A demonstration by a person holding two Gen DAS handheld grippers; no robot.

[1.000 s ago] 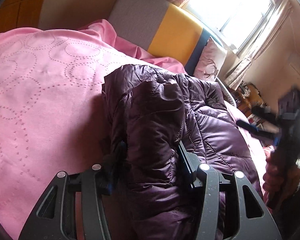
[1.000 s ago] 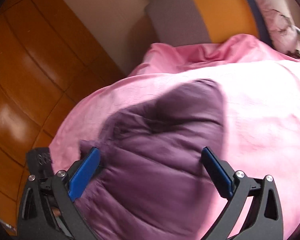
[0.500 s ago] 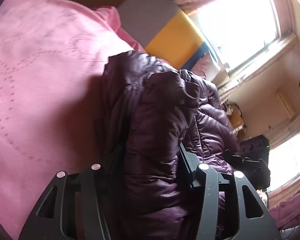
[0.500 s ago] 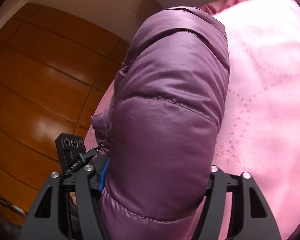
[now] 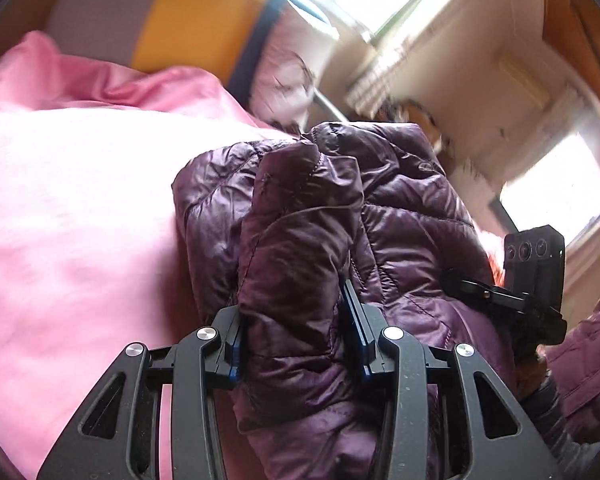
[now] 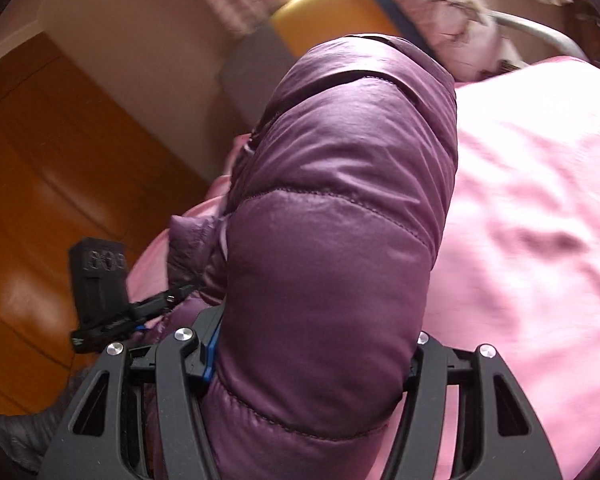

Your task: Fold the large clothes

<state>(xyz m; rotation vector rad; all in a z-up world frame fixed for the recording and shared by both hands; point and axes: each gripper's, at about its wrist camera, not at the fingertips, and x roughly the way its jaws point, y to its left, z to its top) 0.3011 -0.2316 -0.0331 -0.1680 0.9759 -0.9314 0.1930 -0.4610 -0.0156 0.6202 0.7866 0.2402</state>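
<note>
A dark purple quilted puffer jacket (image 5: 320, 216) is held up over a bed with a pink cover (image 5: 80, 208). My left gripper (image 5: 296, 324) is shut on a thick fold of the jacket. My right gripper (image 6: 312, 344) is shut on another padded fold of the same jacket (image 6: 340, 208), which fills the middle of the right wrist view. The right gripper also shows at the right of the left wrist view (image 5: 532, 276), and the left gripper at the left of the right wrist view (image 6: 104, 296). Most of the fingertips are hidden by fabric.
A grey, yellow and blue headboard (image 5: 172, 28) and a patterned pillow (image 5: 288, 76) stand at the bed's far end. Bright windows (image 5: 556, 196) are on the right. A wooden wardrobe (image 6: 40, 184) stands beside the bed. The pink cover (image 6: 540, 220) spreads to the right.
The right gripper went from open around the jacket to shut on a fold and lifted it. Both grippers have raised the jacket and swung toward the headboard.
</note>
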